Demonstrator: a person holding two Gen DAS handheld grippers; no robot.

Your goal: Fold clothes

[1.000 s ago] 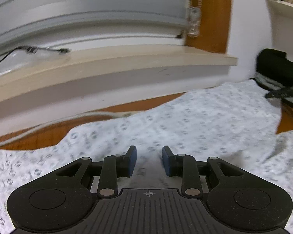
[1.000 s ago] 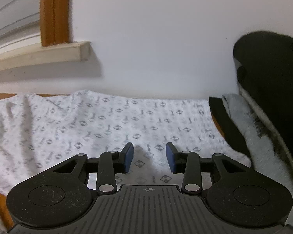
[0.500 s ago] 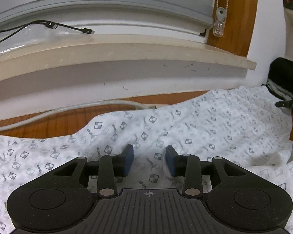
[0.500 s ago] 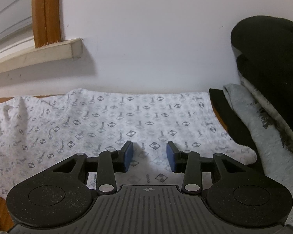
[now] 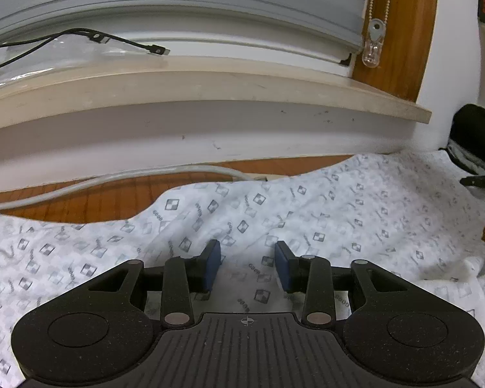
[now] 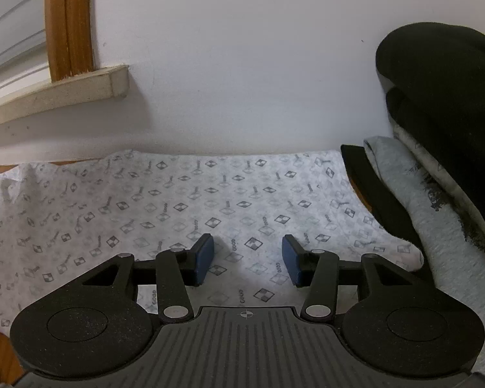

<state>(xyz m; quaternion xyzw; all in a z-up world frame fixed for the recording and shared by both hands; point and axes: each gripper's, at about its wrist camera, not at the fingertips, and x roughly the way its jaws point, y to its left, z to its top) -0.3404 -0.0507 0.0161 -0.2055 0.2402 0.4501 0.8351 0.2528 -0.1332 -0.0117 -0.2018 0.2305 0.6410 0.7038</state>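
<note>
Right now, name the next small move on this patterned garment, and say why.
Probably lower both grippers and close on the cloth. The left gripper and right gripper sit over the white patterned garment with blue pads apart and nothing pinched; the right jaws are opening. The garment lies spread flat, unfolded.

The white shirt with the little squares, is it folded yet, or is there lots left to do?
Not folded yet. Done: the shirt is spread out on the table, and folded clothes already sit beside it. Now: the left gripper and right gripper hang over the cloth with nothing between their pads; the right one's jaws are opening. Left: grab the cloth, fold it, and stack it.
</note>
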